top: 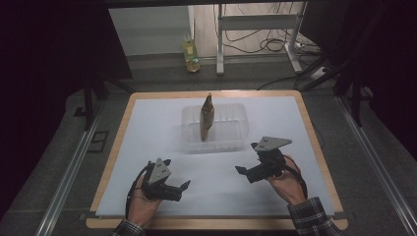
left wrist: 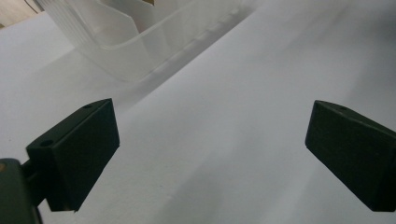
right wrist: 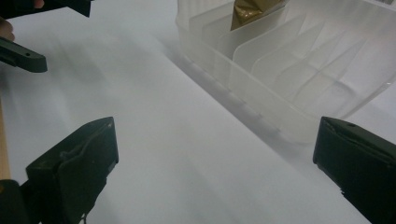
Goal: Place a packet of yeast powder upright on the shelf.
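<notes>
My left claw [top: 181, 187] and right claw [top: 244, 171] are both wide open over the white surface [top: 162, 128], so I should reach slowly for the brown paper packet [top: 206, 116] standing in the clear plastic box [top: 236, 139].

In the left gripper view the clear plastic bin [left wrist: 135, 32] runs off the top edge; we see just one corner and a sliver of the brown packet [left wrist: 150, 2], too little to tell what it is. The right gripper view cuts the brown packet's [right wrist: 250, 11] top off and the bin's [right wrist: 280, 70] far side, and the ribbed walls blur its lower part. The left gripper [right wrist: 28, 58] there is cropped at the frame's corner. In the high view we cannot read the bottle [top: 191, 55] on the floor; it is too small, and the surroundings sink into dark.
</notes>
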The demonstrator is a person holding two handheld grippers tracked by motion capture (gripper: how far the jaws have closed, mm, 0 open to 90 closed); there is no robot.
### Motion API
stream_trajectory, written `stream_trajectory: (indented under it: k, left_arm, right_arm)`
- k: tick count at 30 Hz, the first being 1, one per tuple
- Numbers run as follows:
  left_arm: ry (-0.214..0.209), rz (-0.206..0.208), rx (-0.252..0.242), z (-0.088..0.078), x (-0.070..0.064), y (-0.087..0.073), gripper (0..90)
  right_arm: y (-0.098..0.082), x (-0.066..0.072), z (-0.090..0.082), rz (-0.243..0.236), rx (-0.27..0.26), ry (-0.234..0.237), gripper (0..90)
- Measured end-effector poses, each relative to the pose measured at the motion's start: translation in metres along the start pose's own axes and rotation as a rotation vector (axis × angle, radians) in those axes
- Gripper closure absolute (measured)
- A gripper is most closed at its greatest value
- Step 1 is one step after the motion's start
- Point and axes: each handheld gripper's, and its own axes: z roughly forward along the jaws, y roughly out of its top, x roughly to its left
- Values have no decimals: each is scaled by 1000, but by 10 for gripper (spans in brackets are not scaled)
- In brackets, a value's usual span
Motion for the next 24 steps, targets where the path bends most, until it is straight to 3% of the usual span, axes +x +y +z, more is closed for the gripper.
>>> stream_trajectory:
  k: [8,24]
  left_arm:
    - [1,34,19,2,1,-3,21]
    - [13,13,-46,-10,7,-5,37]
  right_arm:
    - [-4,2,-15,3,-23,-17,0]
    - [-36,3,-36,41,-23,-64,0]
